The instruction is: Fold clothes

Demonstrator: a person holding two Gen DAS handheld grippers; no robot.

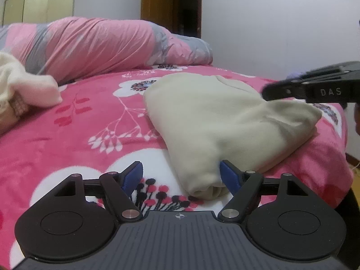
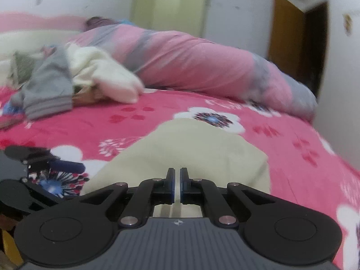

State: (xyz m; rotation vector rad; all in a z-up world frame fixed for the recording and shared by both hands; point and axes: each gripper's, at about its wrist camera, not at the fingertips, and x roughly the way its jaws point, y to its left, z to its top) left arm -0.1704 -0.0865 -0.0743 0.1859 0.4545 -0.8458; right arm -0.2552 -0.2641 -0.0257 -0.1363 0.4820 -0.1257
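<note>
At the far left of the bed (image 1: 56,139), against the rolled pink duvet (image 1: 101,45), we see an unfolded heap of clothes (image 2: 67,78): a cream knit and a grey garment, blurred and partly cut off by the frame edge. Moving right, our left claw (image 1: 180,175) has its blue pads wide apart, holding nothing. The right pad sits against the near corner of the folded beige garment (image 1: 225,117), though we cannot tell whether it presses. That garment lies on the near right part of the bed, just ahead and right of the left claw, its long axis running away toward the far left. Further right, our right claw (image 2: 177,185) hovers over it with the pads together, gripping nothing that we can make out. We judge both claws about equally near. The bundle's underside and far edge are hidden.
</note>
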